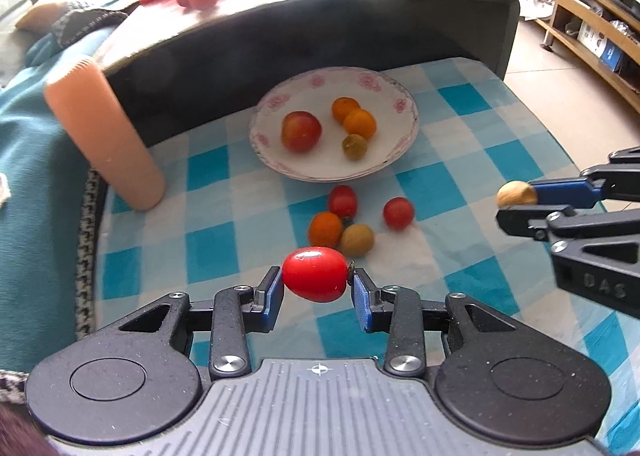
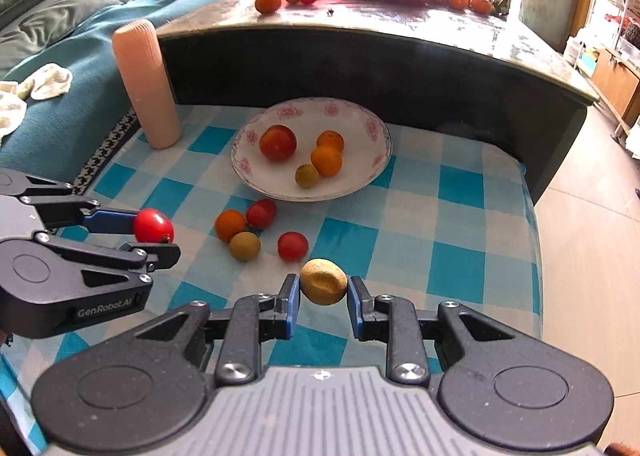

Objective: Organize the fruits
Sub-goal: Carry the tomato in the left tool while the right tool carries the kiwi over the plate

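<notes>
Bright backlit glare, fisheye-warped edges

A blue-checked cloth (image 2: 440,224) carries a floral plate (image 2: 376,160), four loose fruits (image 2: 244,246) and a ribbed cylinder (image 2: 146,88).

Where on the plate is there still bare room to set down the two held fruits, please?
The plate is bare along its near-right and far rim. Its middle is crowded: a red tomato, two orange fruits and a small green one.

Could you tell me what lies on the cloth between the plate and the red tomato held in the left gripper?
Four loose fruits, seen in the left wrist view, between the plate and the red tomato in the left gripper.
</notes>
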A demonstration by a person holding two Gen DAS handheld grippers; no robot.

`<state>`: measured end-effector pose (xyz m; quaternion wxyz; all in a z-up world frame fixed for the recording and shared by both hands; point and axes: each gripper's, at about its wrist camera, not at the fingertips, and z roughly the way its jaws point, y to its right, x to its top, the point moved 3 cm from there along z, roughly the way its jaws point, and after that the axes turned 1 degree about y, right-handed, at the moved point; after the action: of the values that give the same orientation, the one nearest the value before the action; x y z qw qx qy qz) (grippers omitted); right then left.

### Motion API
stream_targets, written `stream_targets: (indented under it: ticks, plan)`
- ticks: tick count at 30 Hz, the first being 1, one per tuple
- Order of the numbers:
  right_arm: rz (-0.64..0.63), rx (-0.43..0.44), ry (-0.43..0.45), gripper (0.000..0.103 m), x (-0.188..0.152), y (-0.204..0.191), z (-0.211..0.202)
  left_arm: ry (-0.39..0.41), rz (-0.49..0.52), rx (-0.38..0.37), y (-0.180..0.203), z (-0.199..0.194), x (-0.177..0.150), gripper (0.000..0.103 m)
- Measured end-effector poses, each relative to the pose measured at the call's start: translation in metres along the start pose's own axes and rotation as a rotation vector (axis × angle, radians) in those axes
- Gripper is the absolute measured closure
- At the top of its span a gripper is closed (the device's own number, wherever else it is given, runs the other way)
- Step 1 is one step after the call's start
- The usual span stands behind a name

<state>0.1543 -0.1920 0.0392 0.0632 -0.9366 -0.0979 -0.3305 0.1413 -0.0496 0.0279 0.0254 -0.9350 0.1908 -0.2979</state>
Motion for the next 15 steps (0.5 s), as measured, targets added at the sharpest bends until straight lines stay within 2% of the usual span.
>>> stream_targets:
  ticks: [8, 15]
  plan:
    - [0.004, 0.019, 0.046, 0.061, 0.000, -0.005, -0.025, 0.012, 0.007, 0.058, -0.003, -0.028, -0.003, 0.058]
    - [0.038, 0.023, 0.086, 0.061, 0.001, -0.002, -0.039, 0.032, 0.000, 0.026, 0.003, -0.032, 0.000, 0.058]
